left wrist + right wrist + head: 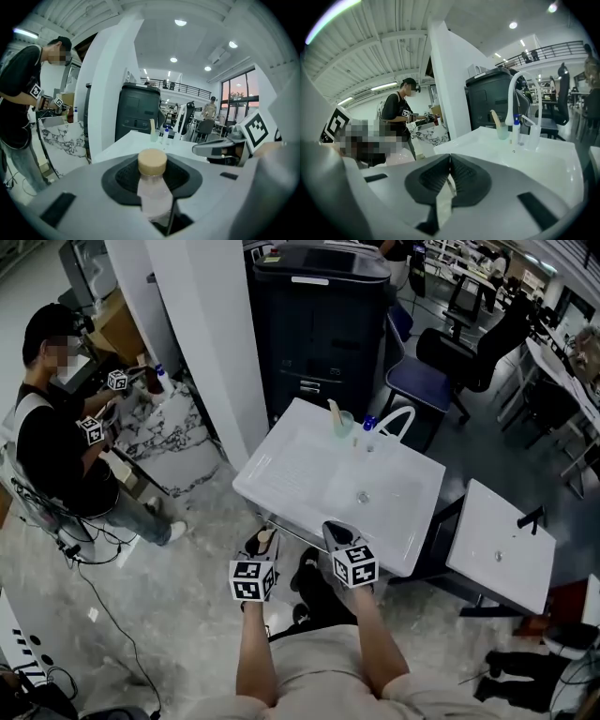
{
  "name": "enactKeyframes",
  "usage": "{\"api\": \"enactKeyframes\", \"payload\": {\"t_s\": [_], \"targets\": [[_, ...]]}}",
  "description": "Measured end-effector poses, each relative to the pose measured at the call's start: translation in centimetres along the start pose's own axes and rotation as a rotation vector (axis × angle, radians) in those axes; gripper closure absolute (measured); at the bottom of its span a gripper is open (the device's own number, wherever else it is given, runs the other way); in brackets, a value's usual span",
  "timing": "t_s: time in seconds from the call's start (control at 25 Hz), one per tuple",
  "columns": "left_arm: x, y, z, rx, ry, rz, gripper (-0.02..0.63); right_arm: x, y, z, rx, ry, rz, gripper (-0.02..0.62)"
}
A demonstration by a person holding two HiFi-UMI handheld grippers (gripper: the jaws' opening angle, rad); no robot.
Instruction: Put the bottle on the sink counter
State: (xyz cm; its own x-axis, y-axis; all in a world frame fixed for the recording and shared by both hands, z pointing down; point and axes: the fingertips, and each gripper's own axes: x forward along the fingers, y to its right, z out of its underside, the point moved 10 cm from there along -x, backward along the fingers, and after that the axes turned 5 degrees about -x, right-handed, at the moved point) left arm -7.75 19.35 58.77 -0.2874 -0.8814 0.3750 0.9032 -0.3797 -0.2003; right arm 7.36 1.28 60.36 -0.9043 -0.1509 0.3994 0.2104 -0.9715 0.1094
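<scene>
A small clear bottle with a tan cap (pixel 152 162) stands upright between the jaws of my left gripper (pixel 153 175), which is shut on it. In the head view this bottle (pixel 266 537) and the left gripper (pixel 262 547) hang just off the near left edge of the white sink counter (pixel 291 460). My right gripper (pixel 335 533) hovers over the counter's near edge beside it. In the right gripper view its jaws (pixel 450 158) are shut pad to pad with nothing between them.
At the back of the sink stand a white faucet (pixel 397 416), a cup with a toothbrush (pixel 342 422) and a blue-capped bottle (pixel 368 432). A white pillar (pixel 206 343), a black cabinet (pixel 323 320), a second sink (pixel 502 545) and another person (pixel 56 446) surround it.
</scene>
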Motion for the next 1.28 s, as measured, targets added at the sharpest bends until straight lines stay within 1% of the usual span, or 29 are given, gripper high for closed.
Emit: {"api": "enactKeyframes", "payload": {"t_s": [0.36, 0.52, 0.68, 1.04, 1.28], "targets": [[3.5, -2.0, -2.7, 0.043, -0.011, 0.014, 0.486, 4.1, 1.7, -1.9, 0.001, 0.015, 0.003, 0.589], [6.2, -3.7, -4.9, 0.074, -0.010, 0.035, 0.486, 6.8, 2.7, -3.8, -0.003, 0.042, 0.011, 0.589], [8.2, -5.1, -6.7, 0.087, -0.016, 0.046, 0.486, 9.0, 3.6, -5.2, 0.019, 0.051, 0.025, 0.589], [13.6, -6.7, -9.8, 0.099, -0.034, 0.073, 0.486, 13.6, 6.1, -7.8, 0.012, 0.033, 0.028, 0.589], [16.8, -7.7, -11.4, 0.116, -0.056, 0.089, 0.486, 15.8, 8.2, -8.4, 0.045, 0.025, 0.047, 0.589]]}}
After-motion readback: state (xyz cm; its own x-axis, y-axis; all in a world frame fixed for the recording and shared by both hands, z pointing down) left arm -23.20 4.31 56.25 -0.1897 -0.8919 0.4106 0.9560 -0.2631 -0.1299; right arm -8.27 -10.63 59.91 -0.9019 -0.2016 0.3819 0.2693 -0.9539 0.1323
